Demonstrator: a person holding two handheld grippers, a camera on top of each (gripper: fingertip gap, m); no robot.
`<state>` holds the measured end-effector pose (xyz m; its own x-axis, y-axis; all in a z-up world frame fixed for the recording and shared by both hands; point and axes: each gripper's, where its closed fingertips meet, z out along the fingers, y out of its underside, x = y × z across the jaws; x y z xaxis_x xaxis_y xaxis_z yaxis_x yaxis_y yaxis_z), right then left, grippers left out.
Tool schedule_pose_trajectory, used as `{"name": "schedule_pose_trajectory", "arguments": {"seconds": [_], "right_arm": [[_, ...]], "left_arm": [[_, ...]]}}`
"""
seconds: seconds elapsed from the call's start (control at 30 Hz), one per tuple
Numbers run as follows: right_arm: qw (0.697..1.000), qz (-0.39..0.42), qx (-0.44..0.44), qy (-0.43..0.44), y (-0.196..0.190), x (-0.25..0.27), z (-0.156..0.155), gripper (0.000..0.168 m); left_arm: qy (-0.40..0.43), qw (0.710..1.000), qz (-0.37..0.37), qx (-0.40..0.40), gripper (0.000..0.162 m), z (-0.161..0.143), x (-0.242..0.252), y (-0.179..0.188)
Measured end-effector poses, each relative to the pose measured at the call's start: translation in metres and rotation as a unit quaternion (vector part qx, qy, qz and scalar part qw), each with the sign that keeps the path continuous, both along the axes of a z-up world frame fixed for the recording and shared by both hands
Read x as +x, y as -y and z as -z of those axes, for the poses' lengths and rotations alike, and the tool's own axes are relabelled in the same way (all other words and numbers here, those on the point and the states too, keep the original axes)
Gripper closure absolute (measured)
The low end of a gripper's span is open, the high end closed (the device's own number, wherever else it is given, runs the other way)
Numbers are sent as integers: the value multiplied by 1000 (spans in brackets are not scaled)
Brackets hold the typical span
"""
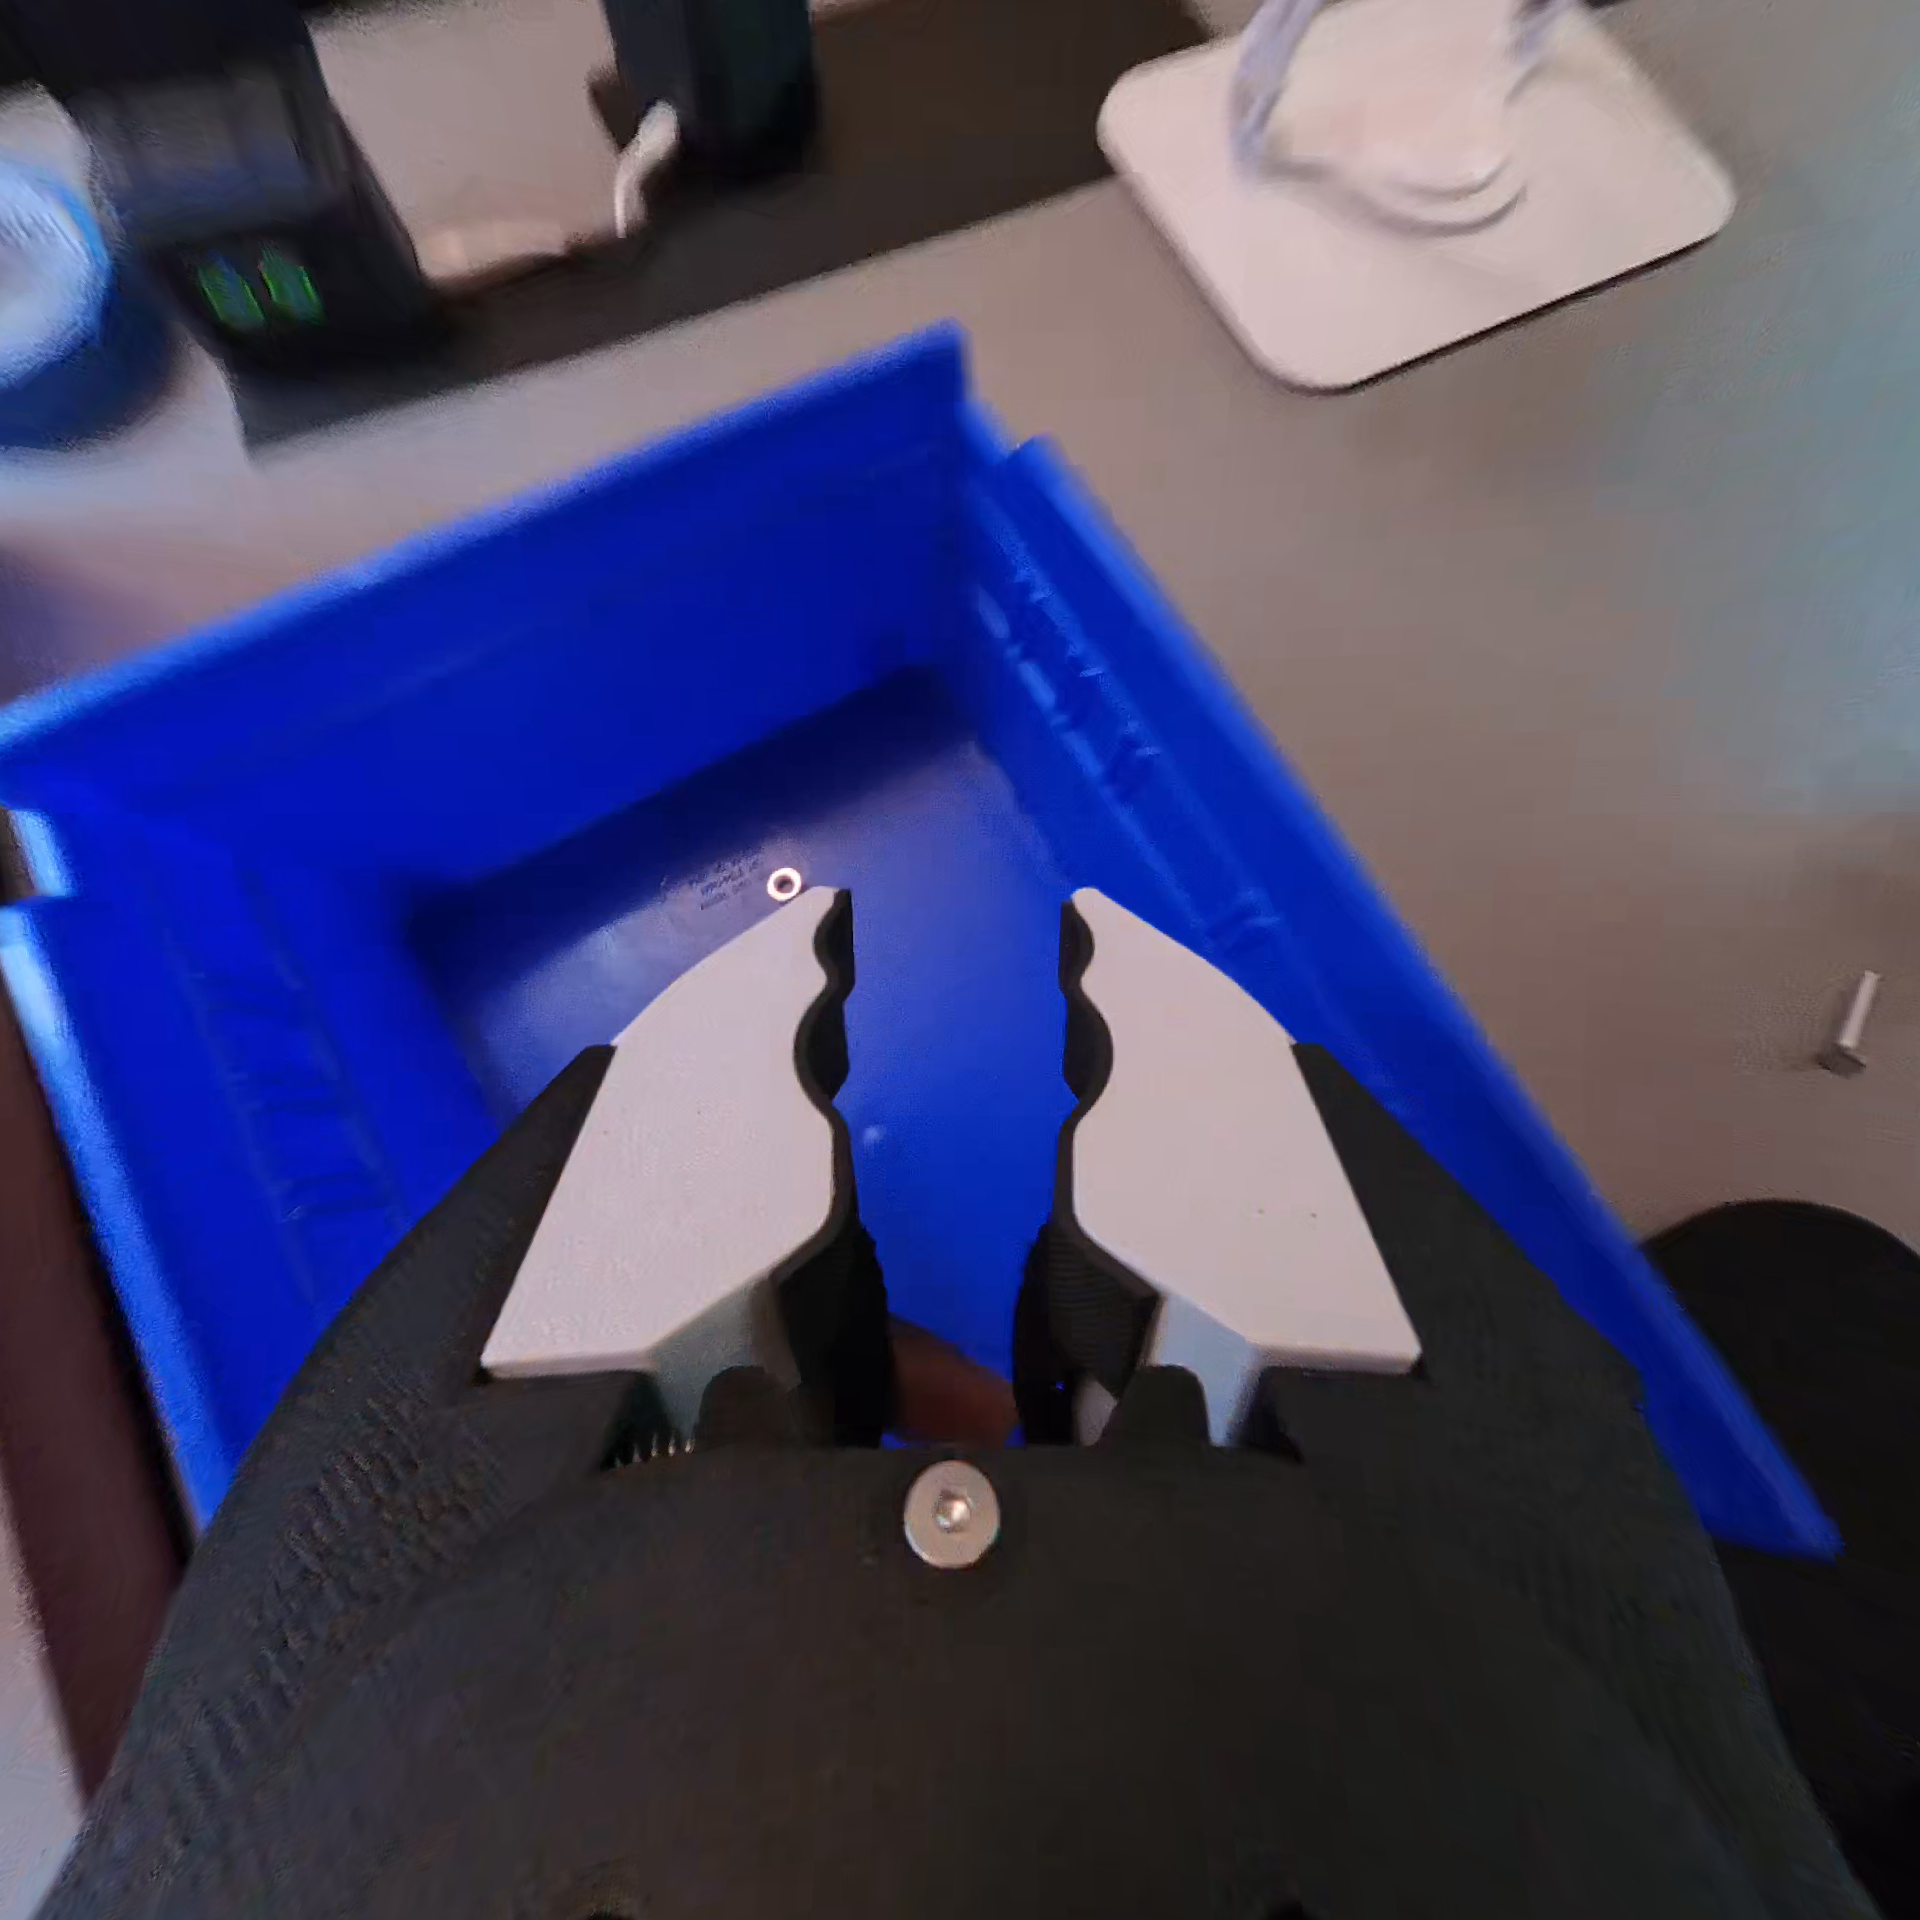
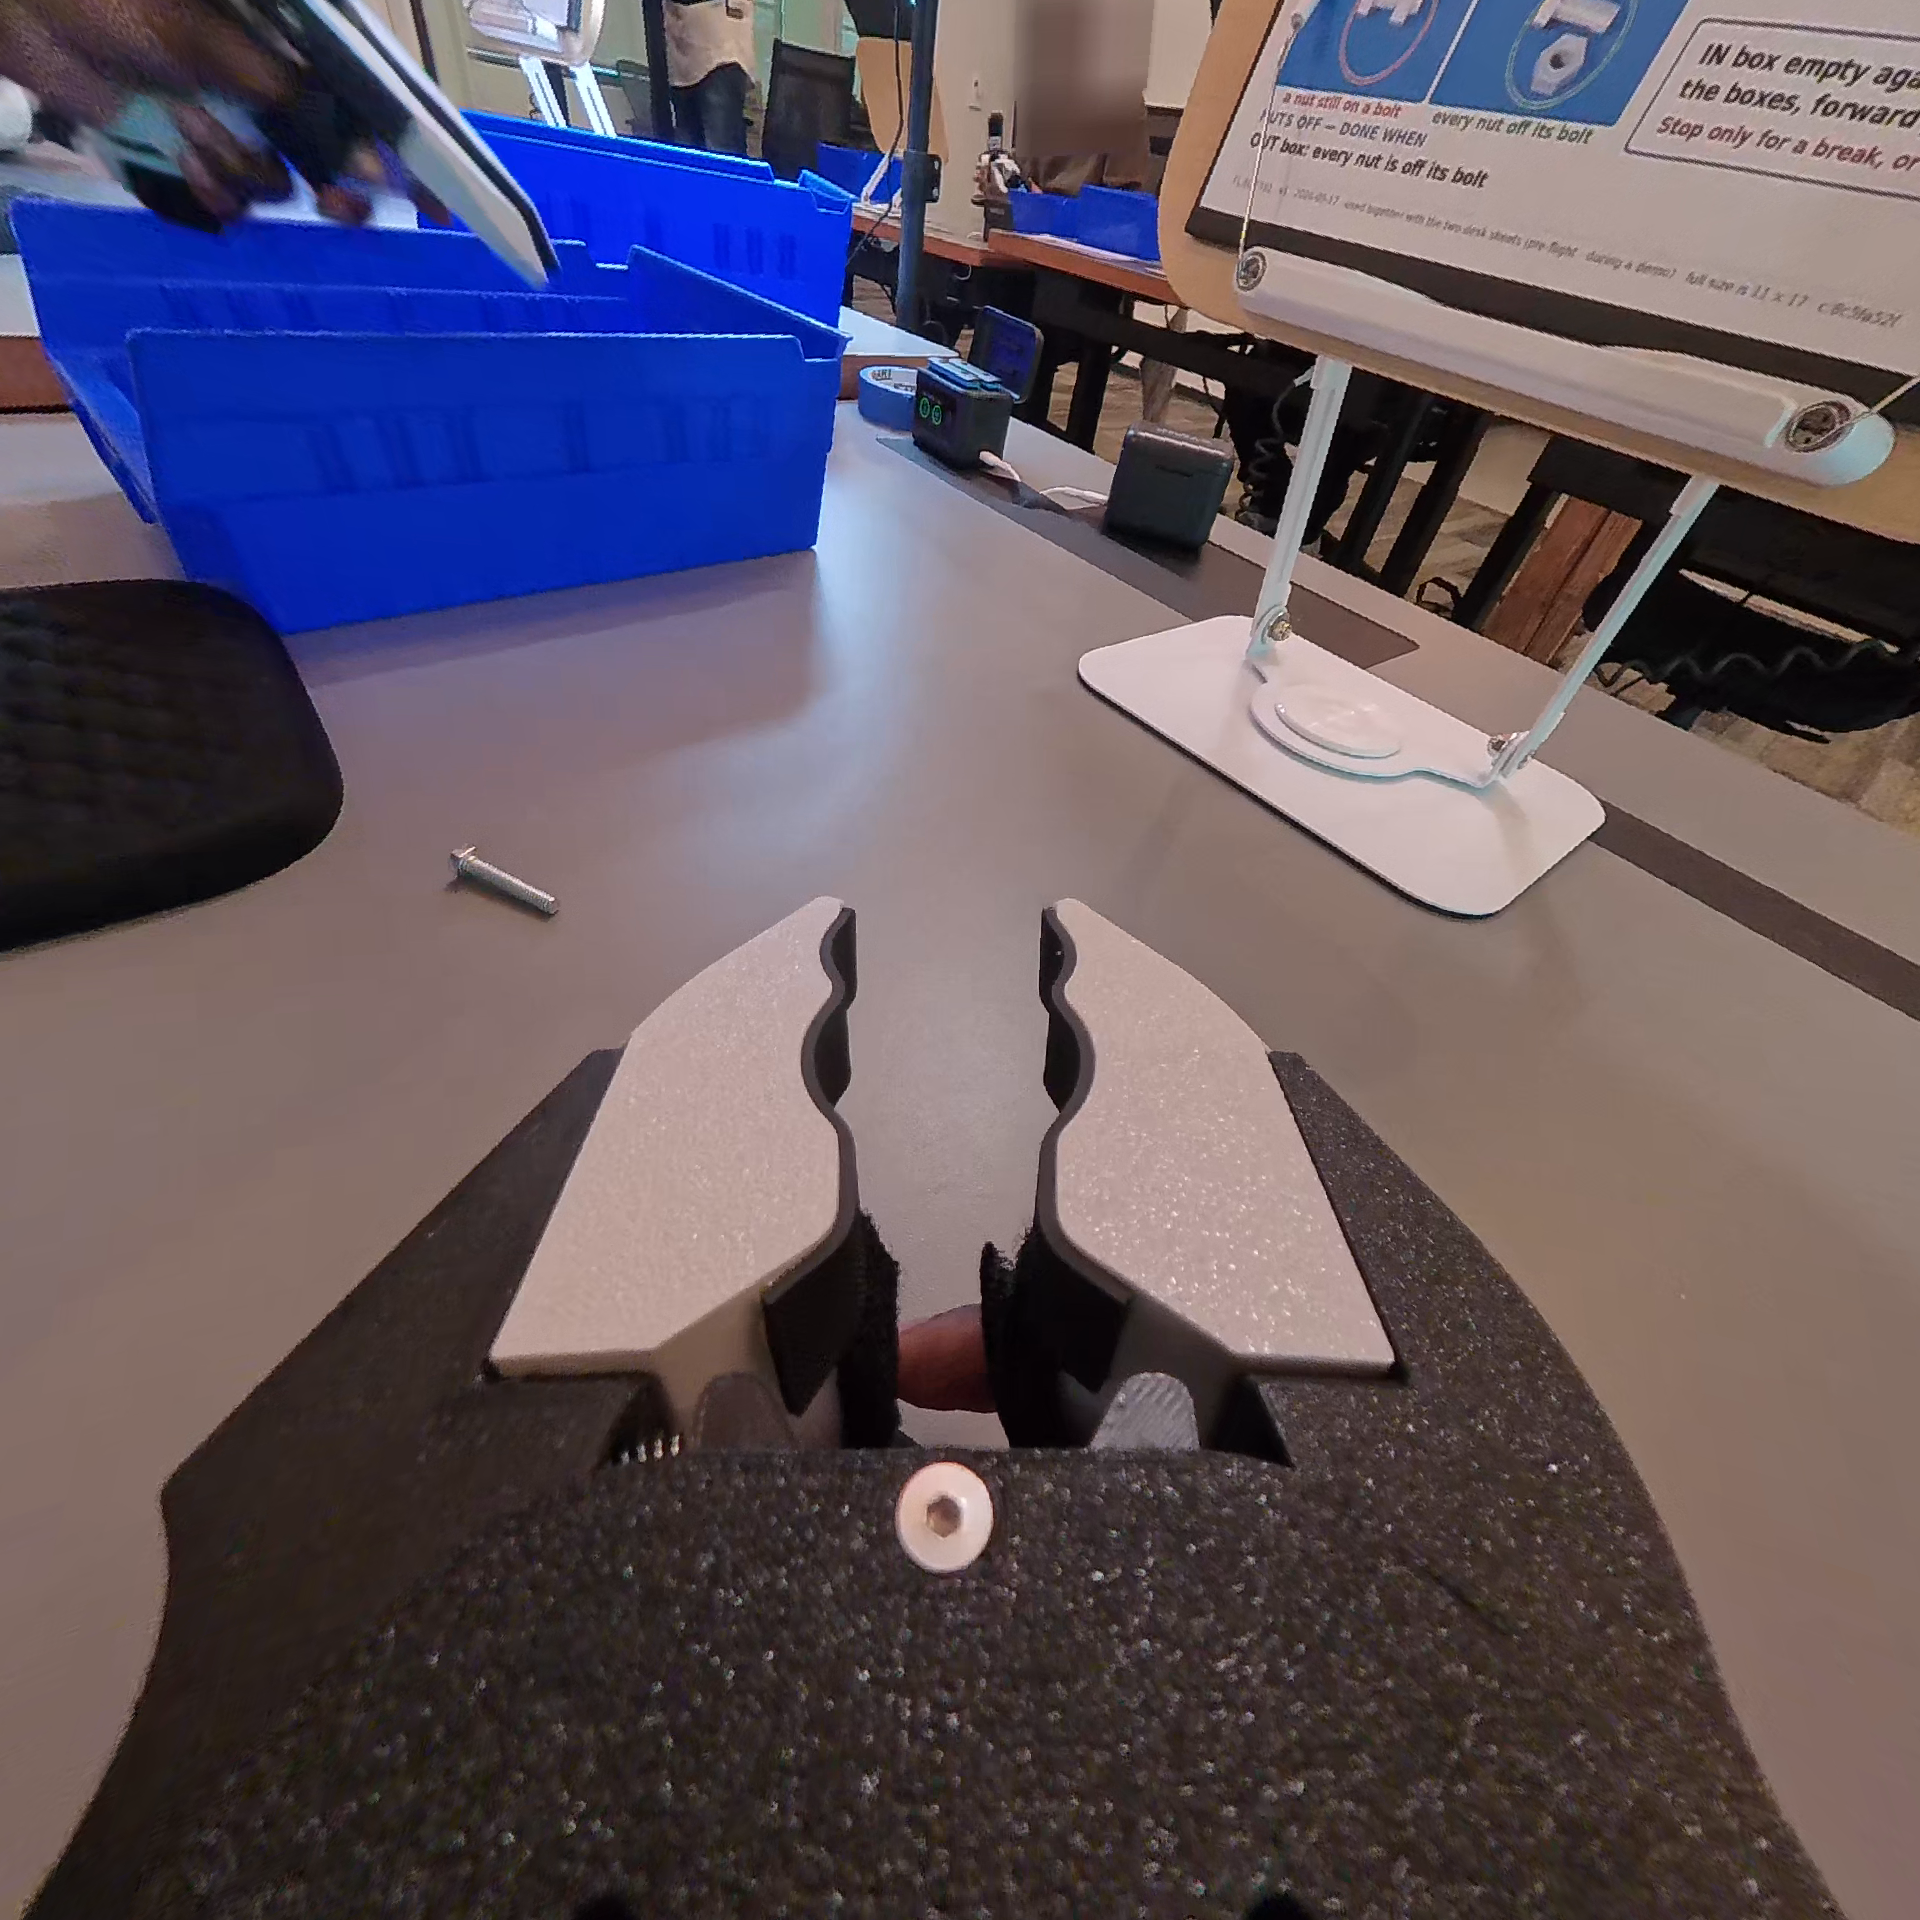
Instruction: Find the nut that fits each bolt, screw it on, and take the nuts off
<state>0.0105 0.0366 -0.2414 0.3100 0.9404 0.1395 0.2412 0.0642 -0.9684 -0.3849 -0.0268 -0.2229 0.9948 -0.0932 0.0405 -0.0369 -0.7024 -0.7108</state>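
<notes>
With the left tongs (image 1: pixel 954 904) poised over the deep blue plastic bin (image 1: pixel 665 582), I read their jaws as apart and holding nothing. A small silver ring-shaped nut (image 1: pixel 783 884) lies on the bin floor at frame centre, just beside the tip of the left-hand finger; I judge this to be the pickup target, which explains the downward aim into the bin. A short steel bolt (image 1: pixel 1851 1023) lies on the grey worktop (image 1: pixel 1455 675) at the right edge of the left wrist view, outside the bin wall.

In the right wrist view, my right tongs (image 2: pixel 948 920) sit low over the worktop, jaws likewise apart and empty. The bolt lies left of centre there, near the black padded mat (image 2: pixel 135 748), well within reach. I judge the right tongs are parked ready to take the bolt once the nut is lifted. The white sign stand (image 2: pixel 1340 758) occupies the right side.
</notes>
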Motion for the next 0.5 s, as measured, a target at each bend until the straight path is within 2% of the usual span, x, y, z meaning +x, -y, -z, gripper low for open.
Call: {"name": "schedule_pose_trajectory", "arguments": {"seconds": [0.07, 0.23, 0.4, 0.5], "right_arm": [[1000, 0, -2, -2, 0, 0, 0, 134], [1000, 0, -9, -7, -1, 1, -1, 134], [1000, 0, -9, -9, -1, 1, -1, 134], [1000, -1, -10, -9, -1, 1, -1, 134]], "left_arm": [[34, 999, -11, -30, 116, 28, -15, -12], [-15, 994, -28, -103, 120, 76, -41, -25], [-41, 990, -13, -132, 128, 94, -44, -32], [-25, 990, -15, -138, 128, 99, -43, -33]]}}
